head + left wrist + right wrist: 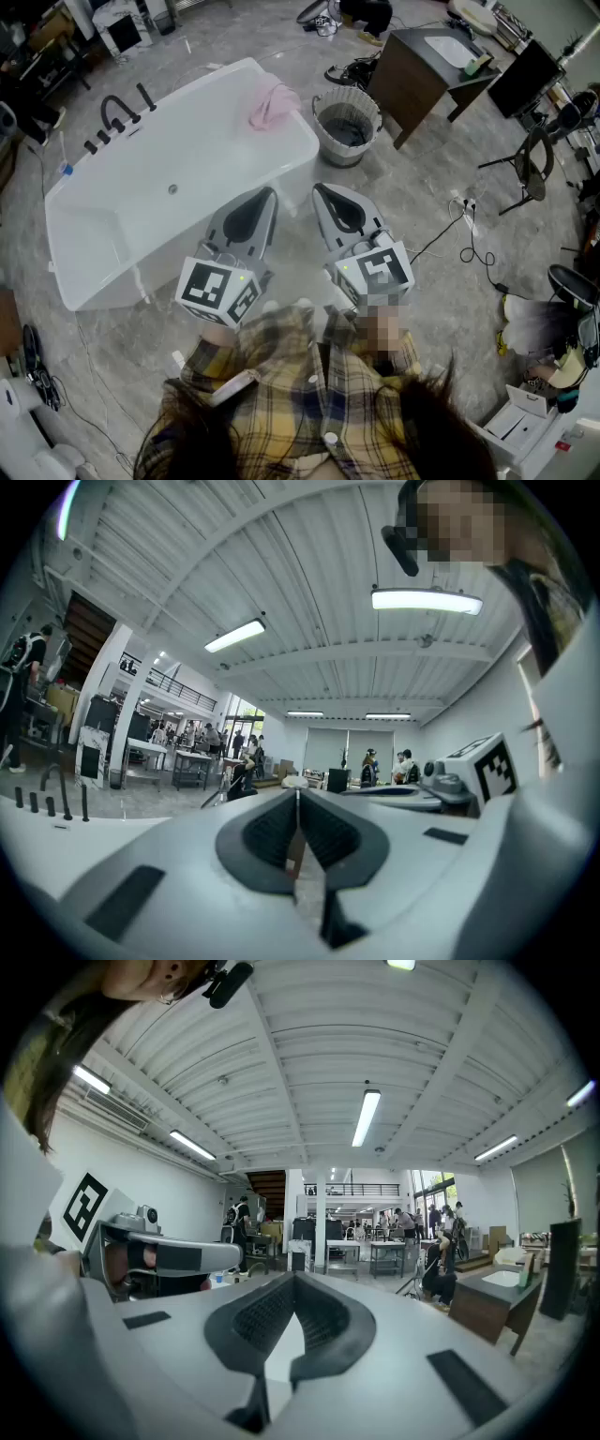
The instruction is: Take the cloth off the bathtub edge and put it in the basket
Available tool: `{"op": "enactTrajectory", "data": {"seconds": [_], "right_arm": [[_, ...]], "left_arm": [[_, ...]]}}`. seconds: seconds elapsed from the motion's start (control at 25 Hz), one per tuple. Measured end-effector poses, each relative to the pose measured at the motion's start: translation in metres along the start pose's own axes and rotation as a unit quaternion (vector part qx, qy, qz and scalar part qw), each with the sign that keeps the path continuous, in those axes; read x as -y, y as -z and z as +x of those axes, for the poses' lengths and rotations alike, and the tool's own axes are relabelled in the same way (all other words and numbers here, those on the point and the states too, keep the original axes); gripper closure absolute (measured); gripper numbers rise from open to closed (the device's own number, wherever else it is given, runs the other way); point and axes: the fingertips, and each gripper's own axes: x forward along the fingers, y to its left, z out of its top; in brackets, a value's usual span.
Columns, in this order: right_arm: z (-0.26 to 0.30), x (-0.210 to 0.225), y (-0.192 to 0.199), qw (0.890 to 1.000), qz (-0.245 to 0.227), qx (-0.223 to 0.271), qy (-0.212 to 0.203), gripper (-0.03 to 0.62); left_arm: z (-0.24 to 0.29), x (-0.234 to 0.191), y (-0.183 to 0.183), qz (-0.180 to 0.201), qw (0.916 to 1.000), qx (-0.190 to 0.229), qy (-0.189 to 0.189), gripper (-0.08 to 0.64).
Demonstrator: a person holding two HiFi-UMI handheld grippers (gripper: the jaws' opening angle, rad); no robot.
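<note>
A pink cloth lies bunched on the far right edge of the white bathtub. Just right of it on the floor stands a round woven basket with a dark lining. My left gripper and right gripper are held side by side near the tub's right end, well short of the cloth, tips pointing away from the person. Both are shut with nothing in them. In the left gripper view the left gripper points up at the hall; the right gripper does the same in its own view.
Black taps stand on the tub's far left rim. A dark vanity cabinet with a white basin stands right of the basket. Cables trail over the floor at right, beside tripods and stools. People and workbenches show far off in the gripper views.
</note>
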Motion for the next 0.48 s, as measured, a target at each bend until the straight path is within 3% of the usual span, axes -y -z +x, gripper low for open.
{"op": "enactTrajectory", "data": {"seconds": [0.48], "right_arm": [[-0.016,0.013,0.0,1.0,-0.003,0.009,0.013,0.577]], "left_arm": [[0.003,0.007,-0.001,0.006,1.0,0.006,-0.005,0.537]]}}
